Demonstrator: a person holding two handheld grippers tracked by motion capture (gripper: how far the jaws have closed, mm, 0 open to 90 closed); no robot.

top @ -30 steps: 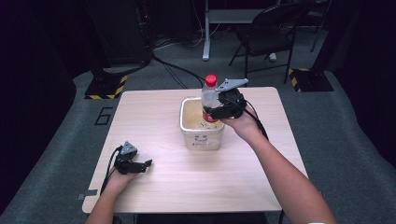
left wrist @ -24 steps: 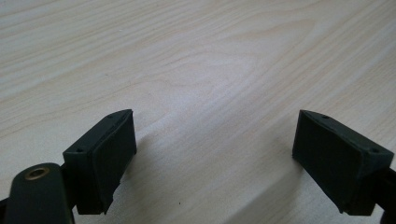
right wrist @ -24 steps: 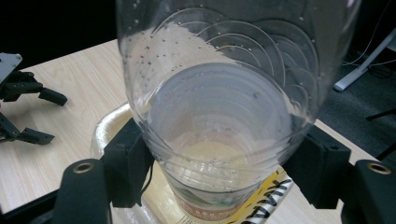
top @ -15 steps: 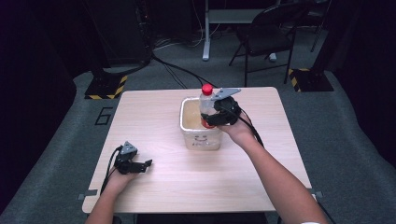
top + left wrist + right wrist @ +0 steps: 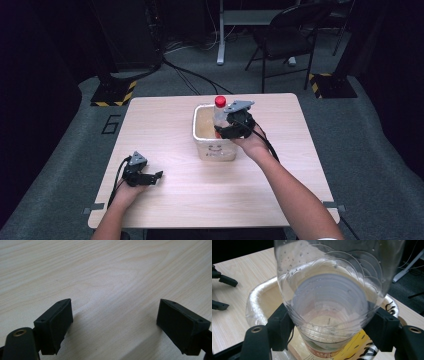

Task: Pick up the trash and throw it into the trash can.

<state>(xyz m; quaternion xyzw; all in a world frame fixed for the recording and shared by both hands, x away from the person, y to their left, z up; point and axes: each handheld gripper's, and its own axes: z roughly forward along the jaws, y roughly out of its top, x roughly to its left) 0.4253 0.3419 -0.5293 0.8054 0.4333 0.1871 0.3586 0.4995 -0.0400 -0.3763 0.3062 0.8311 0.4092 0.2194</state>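
Observation:
A clear plastic bottle with a red cap stands upright, its lower part down inside a white plastic-lined bin at the middle of the wooden table. My right gripper is shut on the bottle's body from the right side, over the bin's rim. In the right gripper view the bottle sits squeezed between both black jaws of my right gripper, above the bin. My left gripper rests on the table at the front left, open, nothing between its jaws.
Bare tabletop lies around the bin on every side. Beyond the table stand a dark chair, a stand base with yellow-black stripes at the left and another at the right, with cables on the grey floor.
My right gripper has brought the bottle down and slightly left, from above the bin's rim into the bin. The left gripper has not moved.

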